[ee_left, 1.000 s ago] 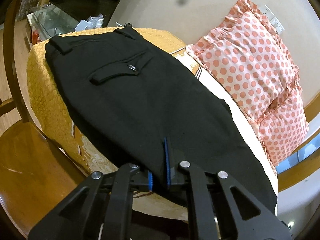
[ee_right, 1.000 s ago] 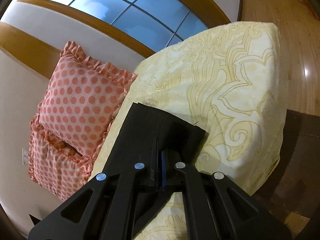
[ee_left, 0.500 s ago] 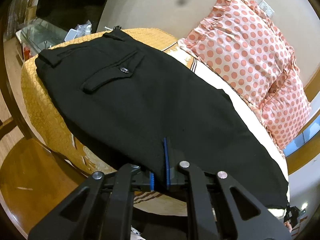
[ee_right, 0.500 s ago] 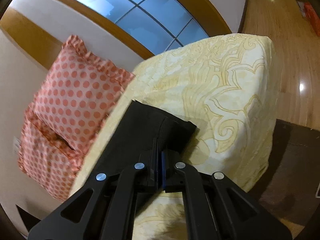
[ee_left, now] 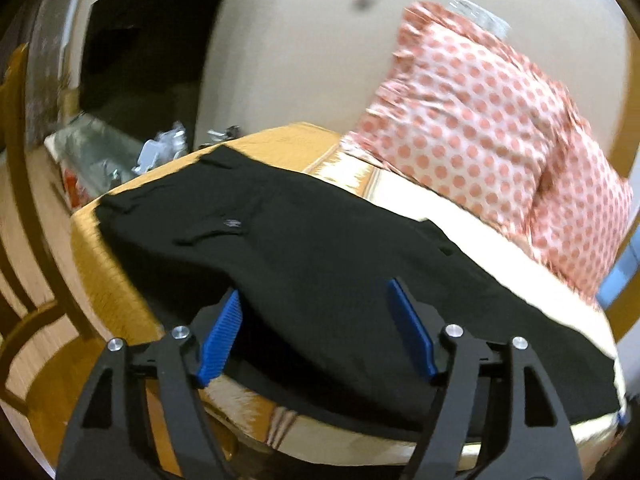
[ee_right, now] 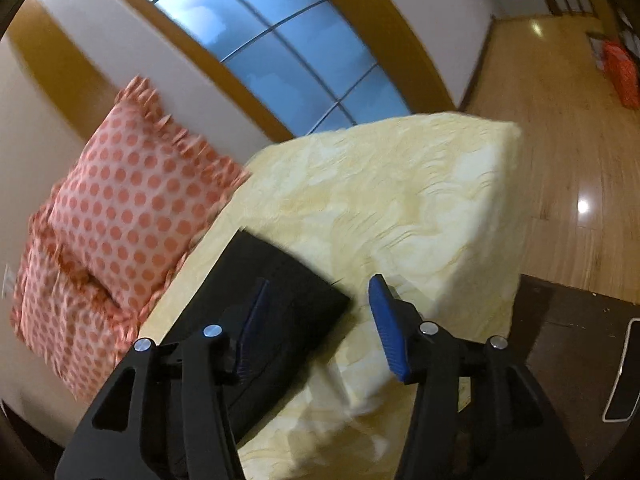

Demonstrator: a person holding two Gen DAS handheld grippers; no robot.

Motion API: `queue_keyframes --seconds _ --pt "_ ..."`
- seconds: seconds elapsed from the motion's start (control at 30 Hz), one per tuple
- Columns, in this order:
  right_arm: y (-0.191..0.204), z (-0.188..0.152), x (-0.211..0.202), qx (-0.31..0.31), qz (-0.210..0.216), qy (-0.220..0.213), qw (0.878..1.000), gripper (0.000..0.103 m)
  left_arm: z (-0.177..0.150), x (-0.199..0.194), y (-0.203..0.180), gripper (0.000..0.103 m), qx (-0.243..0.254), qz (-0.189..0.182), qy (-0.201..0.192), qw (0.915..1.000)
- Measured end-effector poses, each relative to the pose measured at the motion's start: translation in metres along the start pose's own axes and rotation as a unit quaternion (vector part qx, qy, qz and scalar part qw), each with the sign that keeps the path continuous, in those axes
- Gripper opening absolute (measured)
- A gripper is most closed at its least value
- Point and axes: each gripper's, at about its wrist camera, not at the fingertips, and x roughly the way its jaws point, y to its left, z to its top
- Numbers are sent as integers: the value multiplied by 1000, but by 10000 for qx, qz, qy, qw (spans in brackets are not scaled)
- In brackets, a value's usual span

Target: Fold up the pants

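A: Bedroom corner: cream wall, arched window (ee_right: 276, 64), wooden floor (ee_right: 560, 128). Filling most of both views, a bed (ee_right: 400, 200) under a pale yellow patterned cover, gold at the far end.

B: Against the wall, two polka-dot pillows (ee_left: 480, 136), stacked edge to edge. Beyond the gold end, some clutter, too blurred to name.

A: Along the bed, black pants (ee_left: 320, 264), stretched full length. Waistband and back pocket at the gold end, hems (ee_right: 288, 280) toward the window side.

B: Looks like one leg laid on the other, so probably folded once lengthwise. Hard to confirm from here.

A: Smooth enough, no big wrinkles. Near edge hanging slightly over the bed's side.

B: Left gripper (ee_left: 316, 332): blue pads spread wide, holding nothing, low over the thigh section near that edge.

A: Right gripper (ee_right: 316, 328): likewise spread, empty, just off the hem corner.

B: So: laid out and straightened, but no crosswise fold yet. Likely left: hems up toward the waistband, perhaps once more after that.

A: Roughly the early half done, judging by the flat length.
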Motion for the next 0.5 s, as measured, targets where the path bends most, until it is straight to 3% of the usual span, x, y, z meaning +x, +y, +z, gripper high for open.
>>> queue_keyframes --seconds 0.13,0.23,0.33,0.43,0.5 --pt "14 -20 0 -202 287 223 9991 42 -2 -10 -21 77 212 174 -502 9984" --pt "20 -37 3 -98 843 636 9944 32 -1 -32 -27 77 186 220 -1150 9929" --pt "25 -42 4 -209 795 513 9953 29 3 -50 -34 85 219 314 -1693 9848" --pt "16 -34 6 179 772 318 9963 25 3 -49 -36 87 228 68 -1561 9875" --pt "15 -31 6 224 720 234 9969 20 1 -35 -39 88 332 -212 -1210 9919"
